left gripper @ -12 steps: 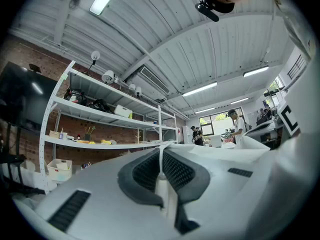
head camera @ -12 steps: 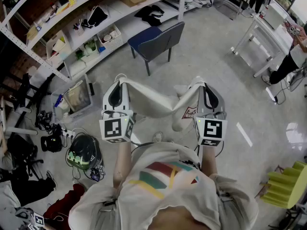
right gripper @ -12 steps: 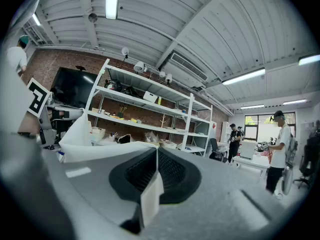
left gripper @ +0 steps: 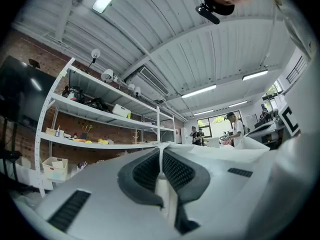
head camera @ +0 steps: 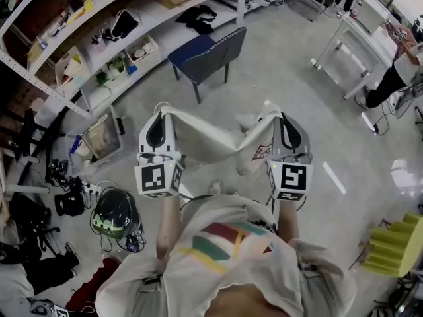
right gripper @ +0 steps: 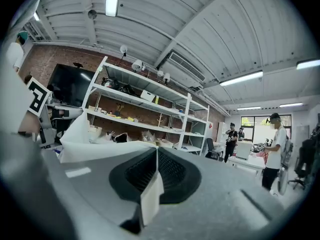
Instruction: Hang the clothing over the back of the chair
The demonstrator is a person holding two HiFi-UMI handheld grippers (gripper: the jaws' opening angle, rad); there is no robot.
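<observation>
In the head view the white clothing hangs stretched between my two grippers, held up in front of the person's chest. My left gripper is shut on its left end. My right gripper is shut on its right end, where a small printed label shows. The chair, with a dark blue seat and a grey back, stands on the floor beyond the clothing. In the left gripper view the left gripper pinches a strip of white cloth. The right gripper pinches white cloth the same way.
Long white shelves with boxes and clutter run along the far left. A clear storage box, a helmet and cables lie on the floor at left. White tables and a person stand at right. A yellow-green object sits lower right.
The chair and shelves sit slightly higher and further left in the head view. Both grippers keep the same hold on the stretched clothing.
</observation>
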